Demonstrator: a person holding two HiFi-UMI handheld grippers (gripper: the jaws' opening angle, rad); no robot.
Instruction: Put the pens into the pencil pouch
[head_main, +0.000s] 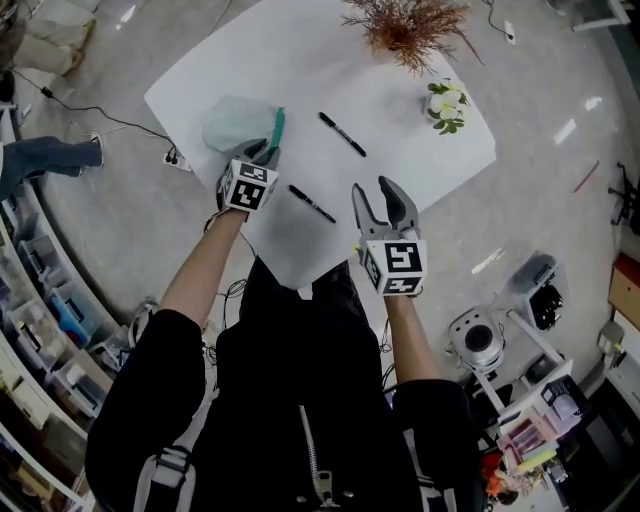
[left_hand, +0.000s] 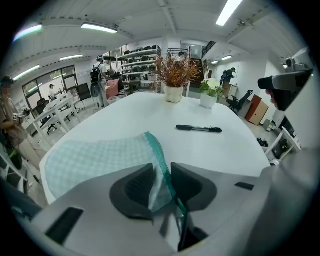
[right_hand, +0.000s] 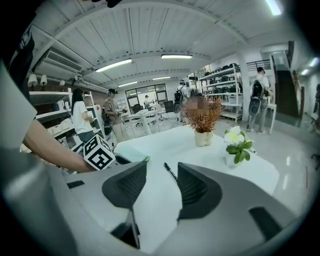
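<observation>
Table (head_main: 300, 60): white, with everything below on or over it.
Pencil pouch (head_main: 235, 122): lay flat near the table's left corner; pale mint check fabric with a teal zipper (head_main: 277, 125) along its right edge, which stood raised off the table.
Left gripper (head_main: 268, 152): reached down onto the near right corner of the pencil pouch. In the left gripper view its jaws had closed to a narrow gap on that corner, with the fabric and the zipper (left_hand: 156, 150) pinched between the pads (left_hand: 137, 187).
Near pen (head_main: 312, 204): black, lying on the table between the two grippers, just right of the left one and touched by neither.
Far pen (head_main: 342, 134): black, lying further up the table, right of the pouch and apart from it; it showed beyond the jaws in the left gripper view (left_hand: 198, 128).
Right gripper (head_main: 378, 188): held over the table's near edge, right of the near pen; jaws spread wide with nothing between them (right_hand: 162, 187).
Dried plant (head_main: 410, 25): reddish-brown, at the far edge.
White flowers (head_main: 446, 105): small pot near the right corner.
</observation>
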